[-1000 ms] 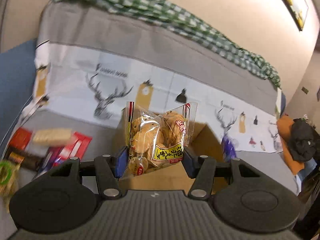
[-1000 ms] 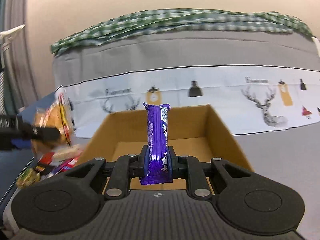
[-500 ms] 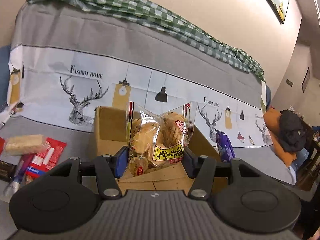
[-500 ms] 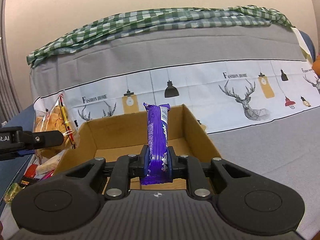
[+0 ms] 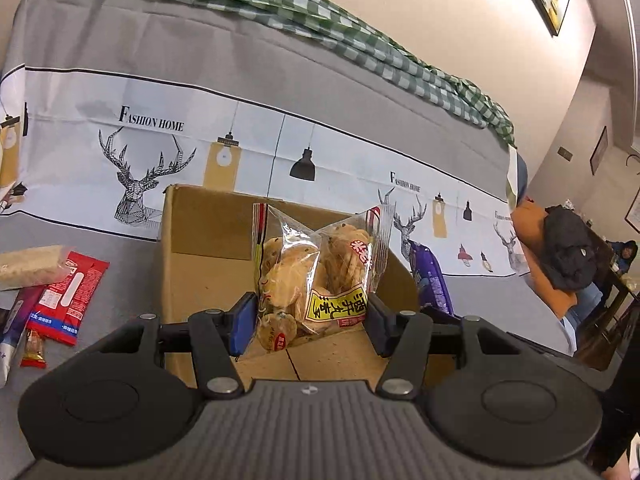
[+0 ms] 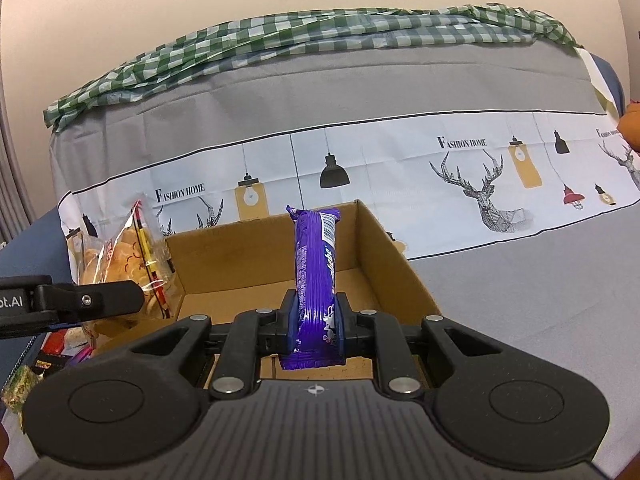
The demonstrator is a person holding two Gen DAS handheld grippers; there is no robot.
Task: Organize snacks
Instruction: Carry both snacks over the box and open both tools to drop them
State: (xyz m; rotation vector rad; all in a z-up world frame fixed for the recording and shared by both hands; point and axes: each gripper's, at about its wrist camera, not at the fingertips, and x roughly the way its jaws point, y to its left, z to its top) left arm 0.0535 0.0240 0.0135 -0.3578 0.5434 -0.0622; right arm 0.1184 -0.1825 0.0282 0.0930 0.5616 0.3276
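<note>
Snacks in mid-delivery: a clear bag of rice crackers [image 5: 316,280] is pinched between the blue-padded fingers of the left gripper [image 5: 310,320], while a purple wrapped bar [image 6: 315,276] stands upright, clamped near its lower end in the right gripper [image 6: 316,328]. Both are held above an open cardboard box [image 6: 384,256] that sits on a grey printed cloth [image 6: 520,280], the bar over the box's middle and the cracker bag at its left side, as the right wrist view shows. The floor of the box, where it can be seen past the grippers, looks bare, so the sorting appears to be at an early stage, with these two items likely the first to go in; neither has been let go yet. More remains outside: to the left of the box lie a red packet [image 5: 68,296], a pale wrapped block [image 5: 30,266] partly over it, a small orange sweet [image 5: 33,354] and the edge of another wrapper, and the right wrist view catches further packets and a green-yellow bag [image 6: 18,390] low at its left edge. Behind the box the cloth, printed with deer and lamps, rises up a backrest topped by a green checked cloth [image 6: 320,40]. A dark bag [image 5: 568,240] rests on something orange at far right.
</note>
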